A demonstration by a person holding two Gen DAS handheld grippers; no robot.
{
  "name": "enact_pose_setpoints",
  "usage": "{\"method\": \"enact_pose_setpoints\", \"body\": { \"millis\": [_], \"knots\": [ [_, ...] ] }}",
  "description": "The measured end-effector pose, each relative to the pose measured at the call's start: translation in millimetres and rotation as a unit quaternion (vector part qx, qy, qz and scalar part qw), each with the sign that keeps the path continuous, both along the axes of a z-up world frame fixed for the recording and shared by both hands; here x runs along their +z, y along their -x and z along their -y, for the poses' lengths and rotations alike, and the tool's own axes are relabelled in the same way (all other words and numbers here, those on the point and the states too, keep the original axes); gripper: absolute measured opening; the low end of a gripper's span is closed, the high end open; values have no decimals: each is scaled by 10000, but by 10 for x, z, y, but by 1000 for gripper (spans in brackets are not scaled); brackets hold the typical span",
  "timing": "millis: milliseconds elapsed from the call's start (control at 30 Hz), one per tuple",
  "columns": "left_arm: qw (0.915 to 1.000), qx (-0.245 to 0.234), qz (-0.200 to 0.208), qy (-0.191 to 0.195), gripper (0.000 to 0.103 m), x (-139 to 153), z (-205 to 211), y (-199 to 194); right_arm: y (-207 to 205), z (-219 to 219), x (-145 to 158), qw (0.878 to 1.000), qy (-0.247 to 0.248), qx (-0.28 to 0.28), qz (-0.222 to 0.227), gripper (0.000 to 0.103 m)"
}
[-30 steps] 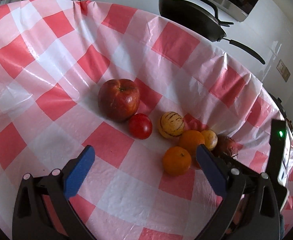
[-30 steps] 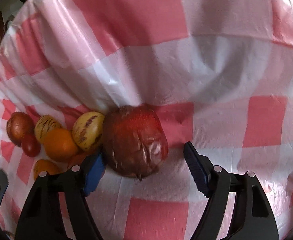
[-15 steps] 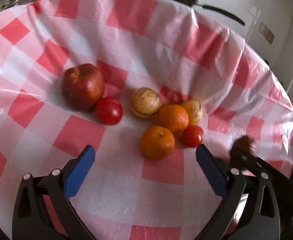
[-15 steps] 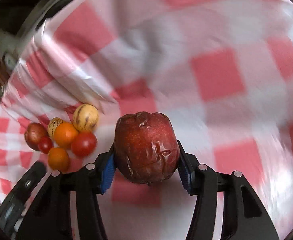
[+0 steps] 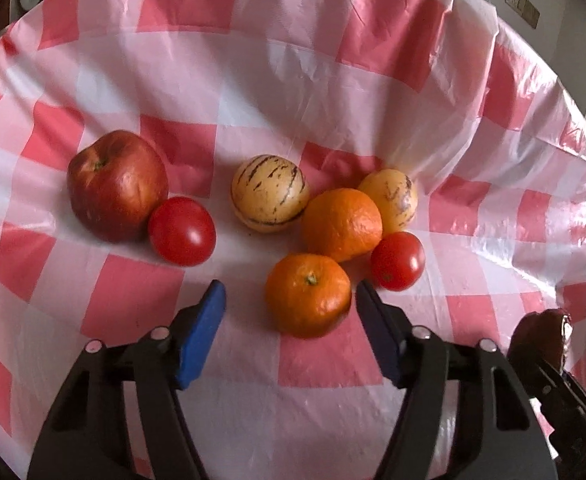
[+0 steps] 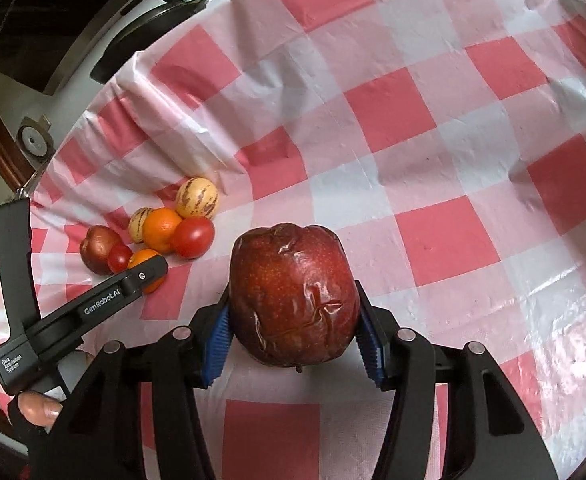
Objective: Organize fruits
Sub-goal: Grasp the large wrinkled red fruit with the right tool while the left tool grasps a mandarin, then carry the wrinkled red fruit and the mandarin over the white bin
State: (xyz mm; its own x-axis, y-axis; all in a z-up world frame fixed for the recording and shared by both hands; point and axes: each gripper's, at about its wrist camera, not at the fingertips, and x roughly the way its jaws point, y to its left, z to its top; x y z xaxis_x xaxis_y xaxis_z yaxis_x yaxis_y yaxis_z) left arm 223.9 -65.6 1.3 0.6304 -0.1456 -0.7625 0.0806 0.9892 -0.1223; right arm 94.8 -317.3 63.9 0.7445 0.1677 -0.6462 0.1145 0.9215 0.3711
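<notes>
Right gripper point(image 6: 293, 334) is clamped on a wrinkled dark apple point(image 6: 293, 294) at lower centre of its view, clear of the fruit pile. Left gripper point(image 5: 291, 312) has just been closing around the near tangerine point(image 5: 308, 294) at lower centre; its pads do not yet press. Centre both pads on the tangerine and avoid nudging the small tomato point(image 5: 398, 261) beside it. Fruit lies on a crinkled red-checked plastic cloth point(image 5: 293, 80); a dark pan point(image 6: 149, 28) sits upper left.

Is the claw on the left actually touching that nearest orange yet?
Apart. In the left wrist view the left claw, whose jaws have just been closing, straddles the nearest orange, with tablecloth plainly visible between the blue left pad and the fruit.
</notes>
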Motion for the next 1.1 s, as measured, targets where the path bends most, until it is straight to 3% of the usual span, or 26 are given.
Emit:
{"method": "enact_pose_setpoints", "body": {
  "millis": [133, 200, 367, 467, 700, 800, 1100],
  "knots": [
    [9999, -61, -5, -112, 55, 46, 30, -61, 30, 37, 9, 9998, 175, -36, -92, 53],
    [9998, -190, 12, -52, 41, 52, 89, -70, 29, 27, 12, 9997, 231, -57, -96, 53],
    [9999, -148, 73, -15, 41, 65, 108, -64, 17, 4, 13, 9995, 302, -53, -101, 53],
    [9995, 20, 277, 137, 40, 96, 25, 11, 5, -14, 16, 9993, 353, -44, -98, 53],
    [9960, 254, 845, -111, 40, 229, 45, 306, 9, -28, 21, 9989, 451, -43, -80, 53],
    [9954, 298, 903, 66, 40, 289, -52, 439, 27, -16, 21, 9990, 453, -49, -46, 53],
    [9892, 835, 1142, 382, 40, 336, -673, 1392, 55, -65, 51, 9978, 650, -49, 90, 53]
  ]
}}
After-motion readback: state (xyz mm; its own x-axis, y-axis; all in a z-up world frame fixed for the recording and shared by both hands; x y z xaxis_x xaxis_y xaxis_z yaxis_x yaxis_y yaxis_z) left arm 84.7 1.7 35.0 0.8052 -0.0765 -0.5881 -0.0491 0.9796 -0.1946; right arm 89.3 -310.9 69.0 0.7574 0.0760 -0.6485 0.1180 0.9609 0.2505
